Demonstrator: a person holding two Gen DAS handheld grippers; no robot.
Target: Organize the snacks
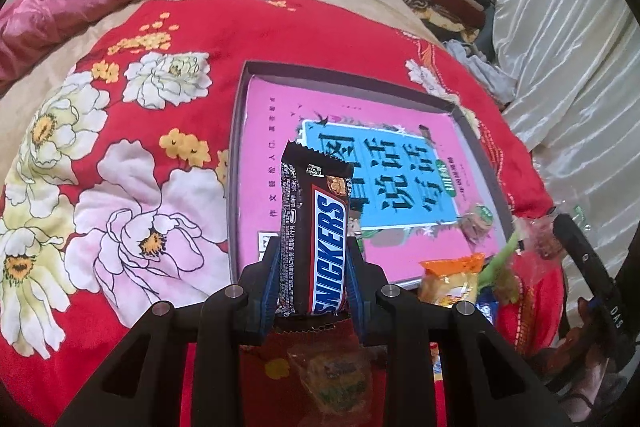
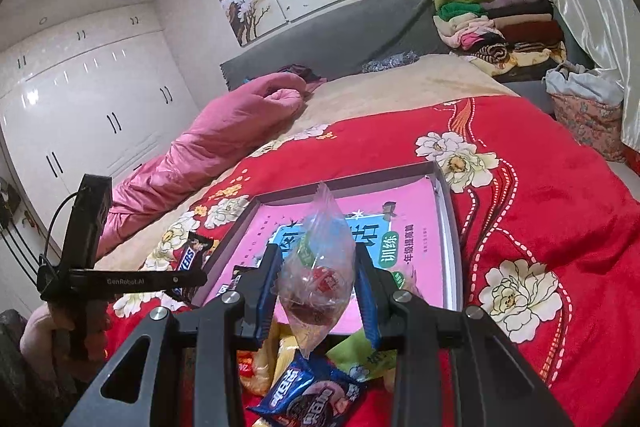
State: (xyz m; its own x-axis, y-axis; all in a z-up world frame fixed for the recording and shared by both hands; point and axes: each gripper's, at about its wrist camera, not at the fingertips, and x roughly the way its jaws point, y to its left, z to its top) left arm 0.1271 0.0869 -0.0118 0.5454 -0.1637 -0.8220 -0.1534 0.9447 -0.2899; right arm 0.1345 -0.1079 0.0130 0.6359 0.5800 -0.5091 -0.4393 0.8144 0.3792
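Observation:
My left gripper (image 1: 312, 247) is shut on a brown Snickers bar (image 1: 316, 231) and holds it upright above the near edge of a shallow grey box (image 1: 236, 155) with a pink book in it. My right gripper (image 2: 316, 267) is shut on a clear plastic snack bag (image 2: 320, 267) with a red sweet inside, above the box's (image 2: 450, 223) near edge. The Snickers bar (image 2: 190, 263) and the left gripper (image 2: 192, 277) also show at the left of the right wrist view. The right gripper (image 1: 520, 239) shows at the right edge of the left wrist view.
A pile of loose snacks lies on the red floral blanket (image 1: 280, 39) by the box's near side: an orange packet (image 1: 452, 275), a blue biscuit packet (image 2: 312, 395), yellow and green packets. A pink quilt (image 2: 200, 155) lies left; folded clothes (image 2: 492, 19) at the headboard.

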